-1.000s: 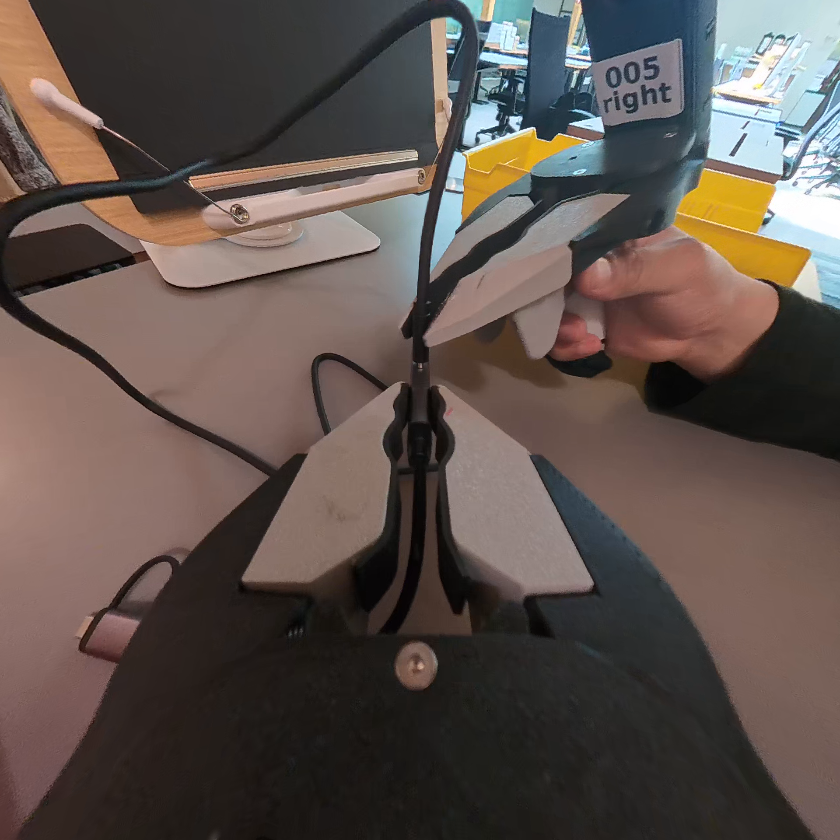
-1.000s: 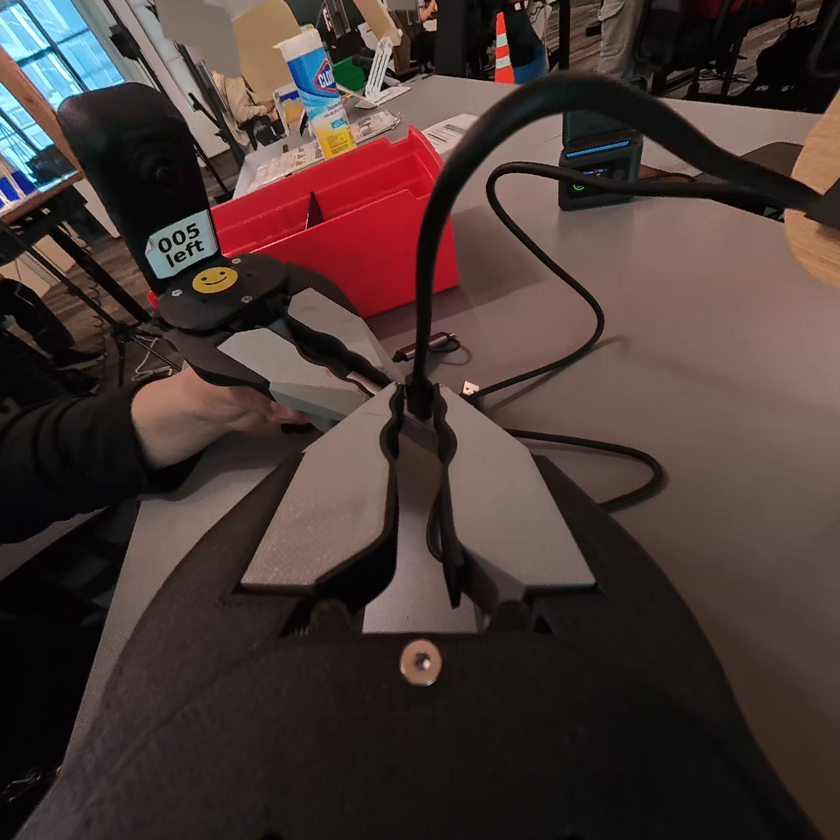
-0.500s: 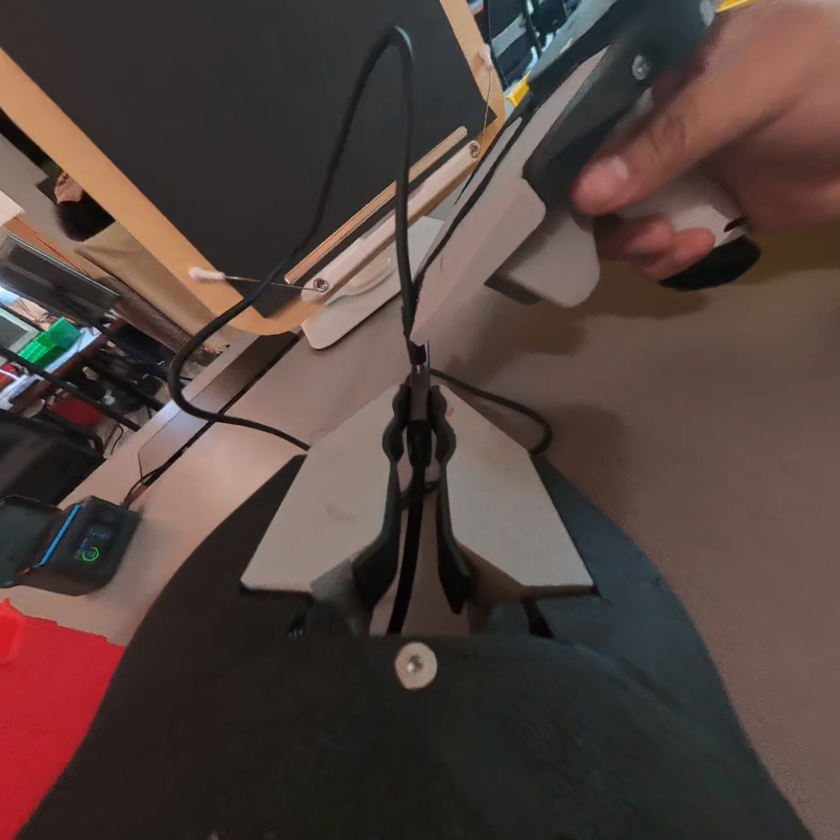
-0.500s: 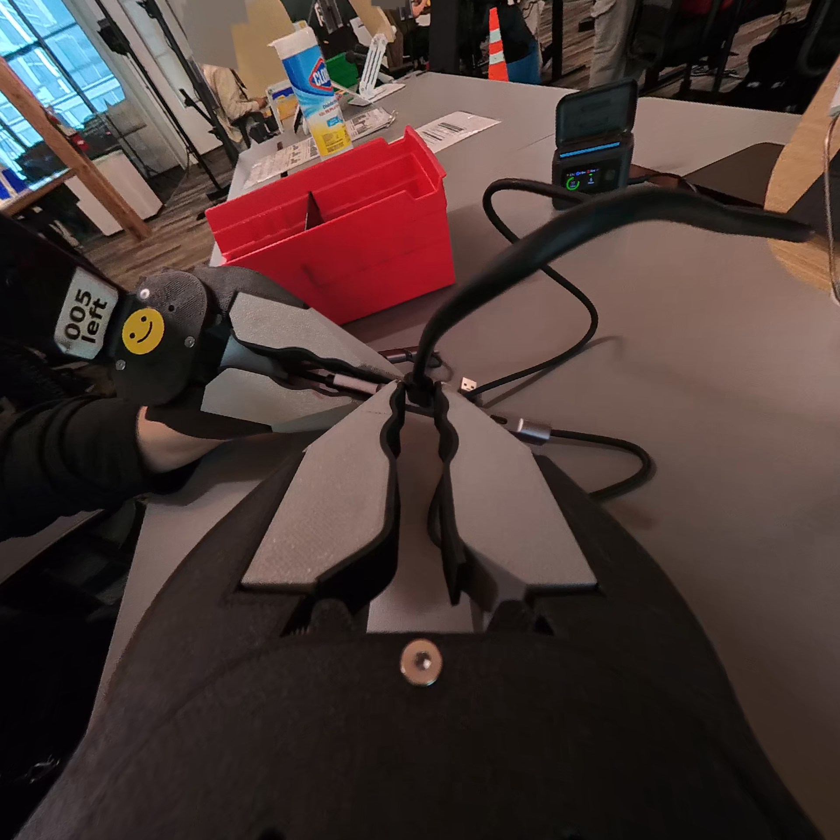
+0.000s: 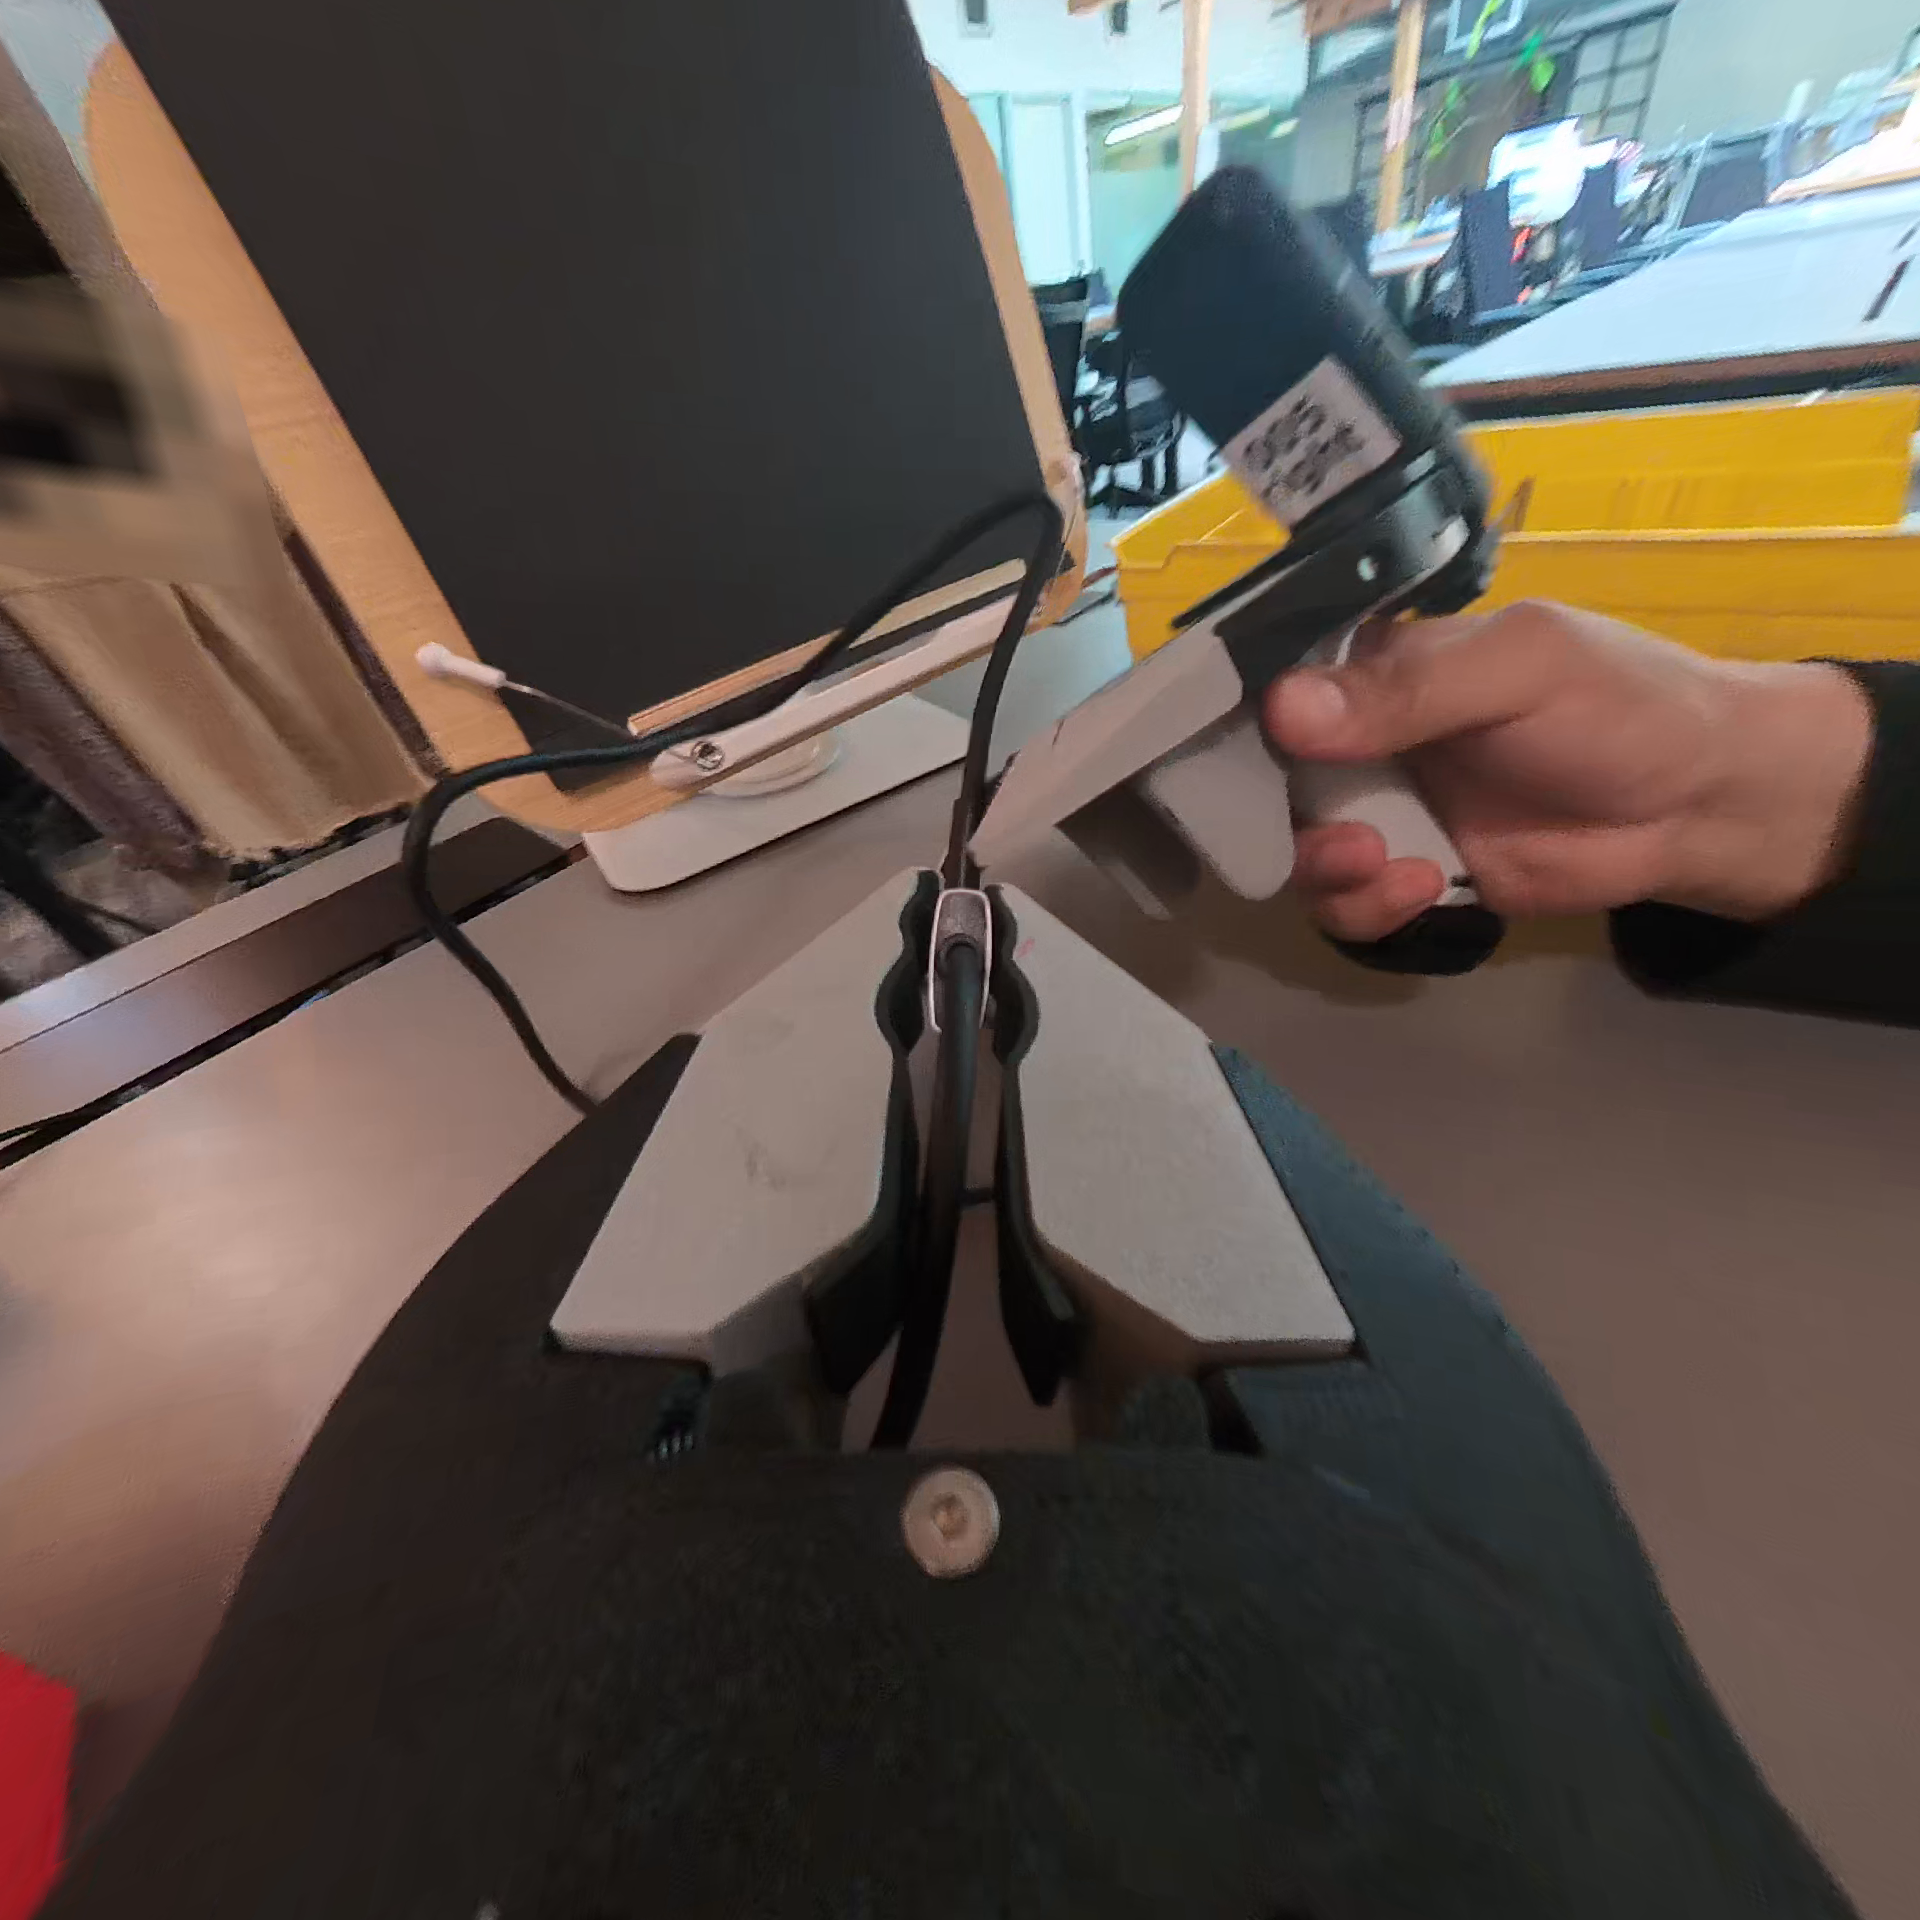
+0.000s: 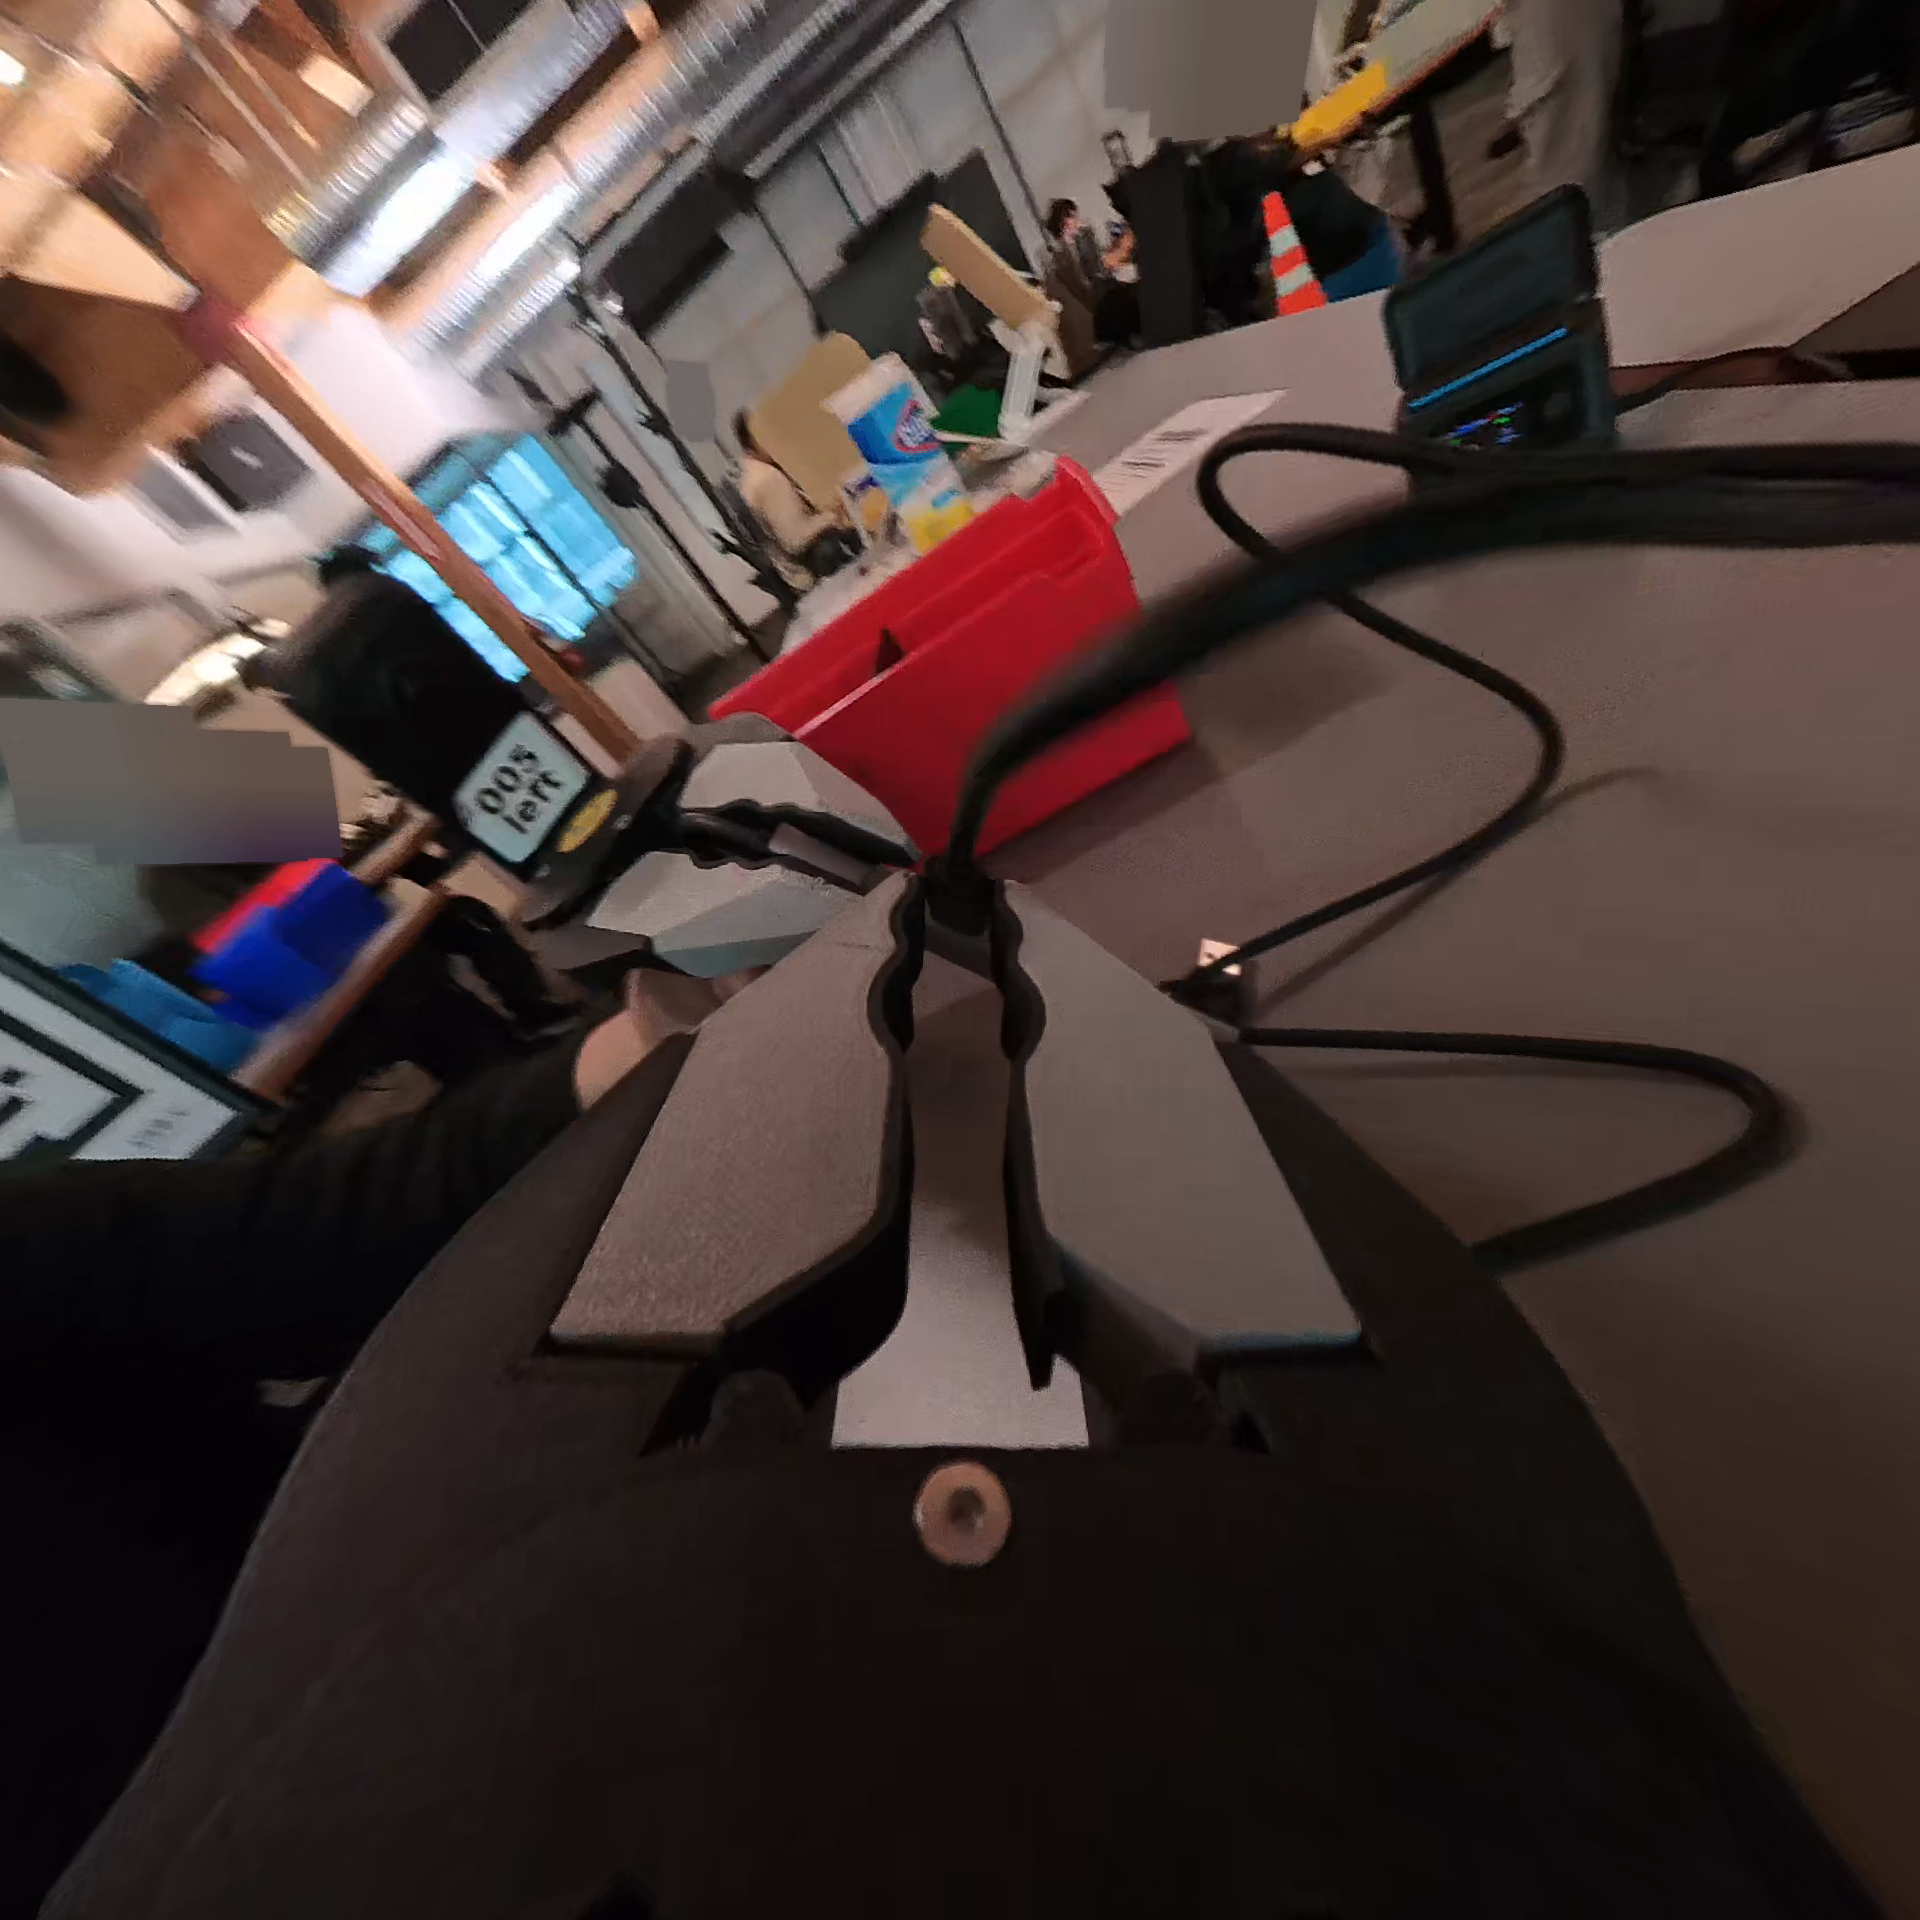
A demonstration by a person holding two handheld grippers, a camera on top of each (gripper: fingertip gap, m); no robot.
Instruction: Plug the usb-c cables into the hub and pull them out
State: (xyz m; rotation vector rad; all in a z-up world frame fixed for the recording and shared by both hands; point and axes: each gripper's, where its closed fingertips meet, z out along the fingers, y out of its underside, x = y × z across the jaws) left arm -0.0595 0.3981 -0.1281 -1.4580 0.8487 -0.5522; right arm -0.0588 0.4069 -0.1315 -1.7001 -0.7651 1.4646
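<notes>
My left gripper (image 5: 961, 894) is shut on a small grey hub (image 5: 961, 925); its black lead runs back between the fingers. My right gripper (image 6: 956, 899) is shut on the plug end of a black usb-c cable (image 6: 1143, 634), which arcs up and to the right. The two grippers meet tip to tip above the grey table. In the left wrist view the right gripper (image 5: 987, 821), held by a hand, brings the cable (image 5: 997, 644) to the hub's front. In the right wrist view the left gripper (image 6: 894, 852) is at the left. The joint itself is hidden by the fingertips.
A red bin (image 6: 966, 665), a wipes canister (image 6: 904, 447) and a dark device with a screen (image 6: 1501, 353) stand behind. A loose plug (image 6: 1221, 956) and cable loops lie on the table. A wood-edged black panel (image 5: 582, 312) on a white stand and a yellow bin (image 5: 1662, 540) stand beyond. My left and right fingertips are right by each other.
Both grippers have swung and tilted while staying tip to tip; the right wrist view now tilts up and is blurred. Both keep their grip on hub and cable.
</notes>
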